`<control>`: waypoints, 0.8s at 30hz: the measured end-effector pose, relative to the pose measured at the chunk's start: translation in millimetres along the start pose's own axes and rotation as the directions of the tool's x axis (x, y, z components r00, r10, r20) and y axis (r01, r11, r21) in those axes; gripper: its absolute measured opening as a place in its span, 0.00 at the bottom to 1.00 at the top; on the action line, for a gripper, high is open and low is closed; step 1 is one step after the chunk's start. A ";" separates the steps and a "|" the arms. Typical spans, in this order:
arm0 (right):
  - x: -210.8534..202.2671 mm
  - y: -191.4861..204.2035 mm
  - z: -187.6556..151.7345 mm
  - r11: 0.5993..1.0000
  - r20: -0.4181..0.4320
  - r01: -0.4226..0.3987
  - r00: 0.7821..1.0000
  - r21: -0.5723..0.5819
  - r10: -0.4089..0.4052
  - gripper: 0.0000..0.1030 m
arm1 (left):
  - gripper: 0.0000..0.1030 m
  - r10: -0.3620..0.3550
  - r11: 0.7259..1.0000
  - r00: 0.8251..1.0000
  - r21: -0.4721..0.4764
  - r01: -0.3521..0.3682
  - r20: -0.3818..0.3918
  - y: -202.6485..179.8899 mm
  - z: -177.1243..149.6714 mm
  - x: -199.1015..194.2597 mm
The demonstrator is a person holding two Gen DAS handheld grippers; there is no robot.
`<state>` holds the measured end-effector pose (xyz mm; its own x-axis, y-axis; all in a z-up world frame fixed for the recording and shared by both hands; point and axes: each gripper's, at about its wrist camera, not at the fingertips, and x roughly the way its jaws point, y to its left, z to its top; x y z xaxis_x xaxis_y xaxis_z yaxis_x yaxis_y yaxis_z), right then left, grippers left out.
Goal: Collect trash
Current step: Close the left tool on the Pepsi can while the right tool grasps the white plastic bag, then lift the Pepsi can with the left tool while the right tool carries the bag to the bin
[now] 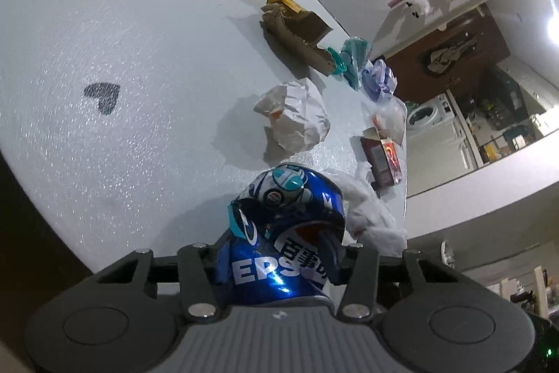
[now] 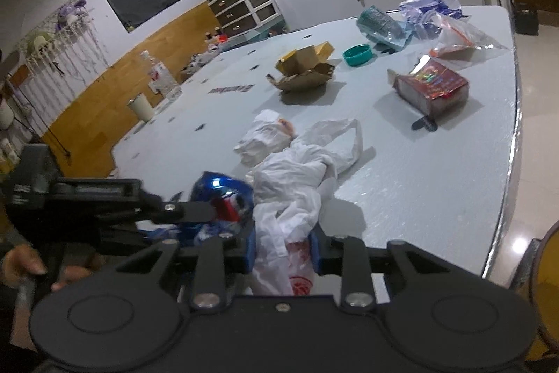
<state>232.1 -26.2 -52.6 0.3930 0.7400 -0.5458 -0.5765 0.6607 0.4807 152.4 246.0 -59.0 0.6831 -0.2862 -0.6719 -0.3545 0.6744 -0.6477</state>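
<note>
- The can [image 1: 279, 233] sits between the left gripper [image 1: 276, 264] jaws, at the near edge of the table [image 1: 104, 58].
- In the right wrist view the plastic bag [image 2: 297, 184] lies just right of the can [image 2: 223, 194]; its near end is between the right gripper [image 2: 283, 252] jaws.
- The crumpled paper [image 2: 262, 138] lies beyond the bag, touching it.
- The torn cardboard box [image 2: 304, 69] lies farther off, mid-table, with the lid [image 2: 357, 55] just to its right.
- The carton [image 2: 431, 88] sits right of the paper, near the table's right edge.
- A bottle [image 2: 162, 76] and a cup [image 2: 140, 106] stand at the far left edge.
</note>
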 end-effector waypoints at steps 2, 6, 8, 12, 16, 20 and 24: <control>-0.5 5.7 -1.7 1.000 -0.003 -0.021 1.000 -0.003 0.021 0.30 | 0.45 -0.014 1.000 1.000 -0.017 0.014 0.006 1.3 -3.2 0.2; 9.7 13.9 -0.6 1.000 -0.023 0.002 1.000 -0.027 -0.002 0.30 | 0.44 -0.054 0.999 0.998 -0.007 0.054 -0.014 -3.3 -11.7 0.2; 14.8 11.1 2.0 1.000 -0.026 0.017 1.000 -0.016 -0.017 0.30 | 0.43 -0.084 0.996 0.996 0.013 0.084 -0.028 -8.1 -15.9 -0.5; 21.3 2.7 7.6 0.999 -0.023 0.037 0.999 -0.004 -0.037 0.30 | 0.44 -0.098 0.993 0.995 0.059 0.100 -0.027 -18.3 -23.0 1.6; 20.9 -2.9 11.8 0.999 -0.009 0.031 0.999 -0.012 -0.031 0.30 | 0.44 -0.132 0.989 0.991 0.060 0.133 -0.032 -19.5 -24.7 8.5; 18.1 -4.9 13.5 0.998 0.003 0.034 0.999 -0.059 -0.034 0.30 | 0.45 -0.163 0.984 0.985 0.068 0.166 -0.051 -20.8 -21.2 17.0; 19.5 -10.3 14.6 0.996 -0.002 0.044 0.999 -0.083 -0.044 0.30 | 0.45 -0.200 0.980 0.979 0.018 0.200 -0.034 -16.0 -14.6 28.6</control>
<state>256.1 -16.7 -58.2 0.4164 0.7098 -0.5682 -0.6159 0.6799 0.3980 168.3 217.1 -73.1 0.7180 -0.4381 -0.5408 -0.1988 0.6155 -0.7626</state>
